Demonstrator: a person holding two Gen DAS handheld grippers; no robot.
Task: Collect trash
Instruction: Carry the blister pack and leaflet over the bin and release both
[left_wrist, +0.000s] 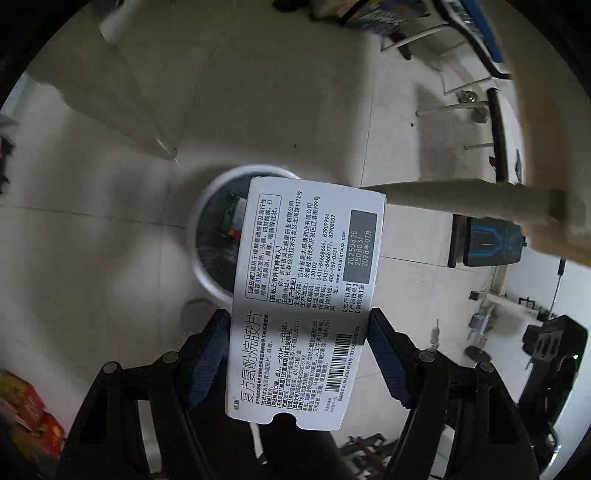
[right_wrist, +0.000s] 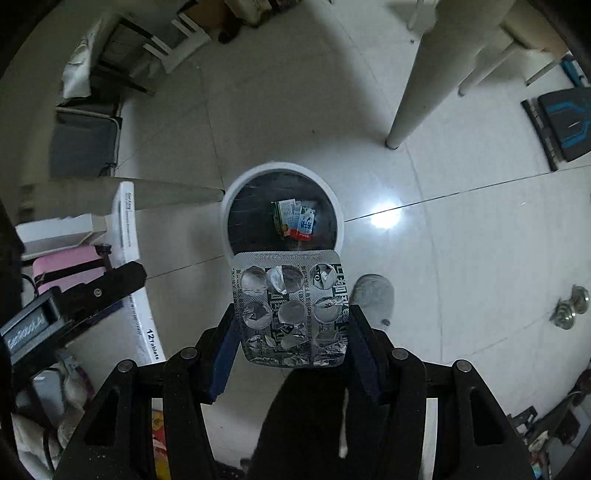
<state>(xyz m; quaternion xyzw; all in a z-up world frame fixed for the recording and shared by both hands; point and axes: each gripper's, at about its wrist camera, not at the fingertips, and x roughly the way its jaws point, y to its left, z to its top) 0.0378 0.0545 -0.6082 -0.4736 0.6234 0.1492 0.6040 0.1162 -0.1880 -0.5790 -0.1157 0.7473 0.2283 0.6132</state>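
My left gripper (left_wrist: 297, 332) is shut on a flat white medicine box (left_wrist: 306, 295) with black print and holds it above a round white trash bin (left_wrist: 207, 206) on the floor. My right gripper (right_wrist: 291, 325) is shut on an empty silver blister pack (right_wrist: 290, 310) and holds it above the same bin (right_wrist: 236, 184). The bin has a dark liner with a few small wrappers (right_wrist: 295, 219) at the bottom. The left gripper and its box also show in the right wrist view (right_wrist: 129, 266) at the left.
White table legs (right_wrist: 417, 85) (left_wrist: 461, 199) stand on the glossy tiled floor near the bin. A black and blue device (right_wrist: 565, 125) lies at the right. A grey case (right_wrist: 85, 140) and a rack stand at the far left. Red packets (left_wrist: 29, 417) lie at the lower left.
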